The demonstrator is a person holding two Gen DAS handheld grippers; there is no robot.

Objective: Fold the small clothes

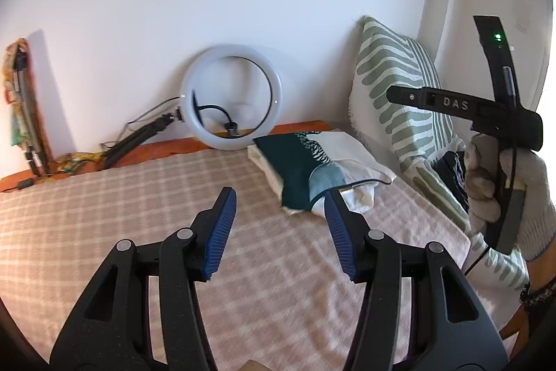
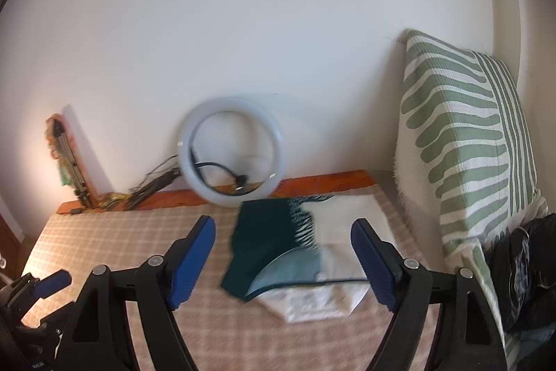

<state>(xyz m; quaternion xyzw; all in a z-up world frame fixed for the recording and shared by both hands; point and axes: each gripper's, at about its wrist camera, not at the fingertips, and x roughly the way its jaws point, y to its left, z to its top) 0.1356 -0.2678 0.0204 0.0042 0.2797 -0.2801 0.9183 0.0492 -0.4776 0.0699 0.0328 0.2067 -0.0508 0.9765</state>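
Left gripper (image 1: 281,228): its 2 blue-padded fingers (image 1: 219,232) stand wide apart above the checked bedcover, with nothing between them.

Right gripper (image 2: 283,263): jaws spread wide and empty, hovering over the folded clothes; the stack shows in the gap between its 2 blue pads (image 2: 189,263).

Right-hand tool from the left wrist view: the black body of the right gripper (image 1: 500,134), lettered "DAS" and showing 1 green light, is held up at the right edge by a hand in a white knit glove (image 1: 510,197).

Folded clothes (image 1: 316,169): 1 small stack lies flat on the bed near the far right corner, a dark teal and pale blue patterned piece on top of white fabric (image 2: 312,301).

Bedcover (image 1: 121,232): beige and white check, covering the bed surface under both tools.

Bed frame (image 2: 312,183): an orange-brown wooden edge runs along the wall behind the stack.

Cushion (image 2: 465,141): white with green stripes, propped upright just right of the stack.

Ring light (image 1: 231,96): a white ring leans against the wall behind the bed, its black cable and stand trailing left.

Dark bundle (image 2: 524,270): black fabric sits at the foot of the cushion; what it is cannot be told.
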